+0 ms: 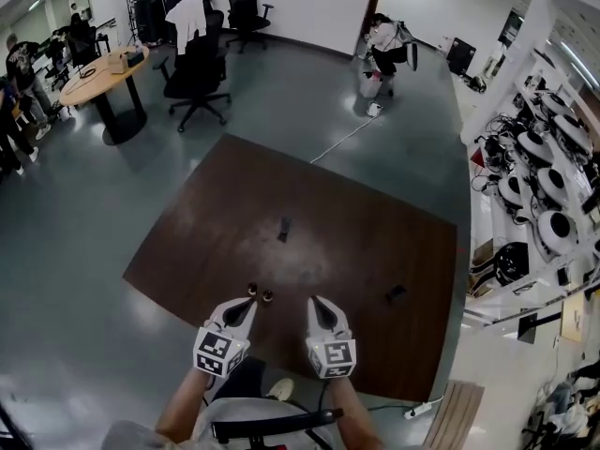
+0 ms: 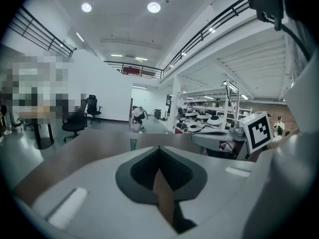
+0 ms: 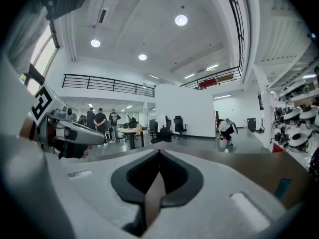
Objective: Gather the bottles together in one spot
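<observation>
Two bottles (image 1: 251,289) sit just beyond the left claw (image 1: 248,305) — it and the right claw (image 1: 315,303) are closed, empty.

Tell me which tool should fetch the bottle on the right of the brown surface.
Right. The right tool is nearer that bottle; the left tool sits by the two standing bottles. Both are shut and empty.
</observation>
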Demonstrator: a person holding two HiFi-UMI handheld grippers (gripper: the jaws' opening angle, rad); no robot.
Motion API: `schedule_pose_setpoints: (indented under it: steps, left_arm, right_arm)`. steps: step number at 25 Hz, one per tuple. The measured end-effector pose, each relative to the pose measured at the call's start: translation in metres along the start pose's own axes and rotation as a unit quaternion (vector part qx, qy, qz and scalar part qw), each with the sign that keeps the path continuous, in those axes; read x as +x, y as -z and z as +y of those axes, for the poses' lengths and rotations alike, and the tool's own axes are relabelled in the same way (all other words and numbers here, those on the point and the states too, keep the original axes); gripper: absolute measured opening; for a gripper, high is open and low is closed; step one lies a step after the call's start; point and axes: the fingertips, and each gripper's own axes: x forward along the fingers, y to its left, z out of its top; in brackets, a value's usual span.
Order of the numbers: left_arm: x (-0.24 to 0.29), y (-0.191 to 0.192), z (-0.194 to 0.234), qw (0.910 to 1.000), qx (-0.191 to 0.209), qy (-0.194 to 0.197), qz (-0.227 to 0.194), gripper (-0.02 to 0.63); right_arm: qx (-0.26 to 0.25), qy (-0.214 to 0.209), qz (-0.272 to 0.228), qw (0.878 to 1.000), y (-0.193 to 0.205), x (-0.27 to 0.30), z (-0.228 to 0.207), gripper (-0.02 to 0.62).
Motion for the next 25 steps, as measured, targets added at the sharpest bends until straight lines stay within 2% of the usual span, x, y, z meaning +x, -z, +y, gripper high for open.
schedule_pose_setpoints:
  steps: [6,18,25]
  left_arm:
    - [0.021,0.003,0.043,0.9995,-0.018,-0.02,0.015,0.0]
    - [0.078,0.015,0.098,0.9976,-0.04,-0.025,0.052,0.0]
    - [0.097,0.027,0.124,0.9952,-0.058,-0.028,0.074,0.0]
  right_arm:
    - [0.01,-0.008,0.017,1.0,0.009,0.049,-0.01,0.002]
    - [0.029,-0.025,0.08,0.996,0.056,0.125,-0.023,0.002]
    - [0.025,-0.037,0.093,0.995,0.068,0.17,-0.034,0.002]
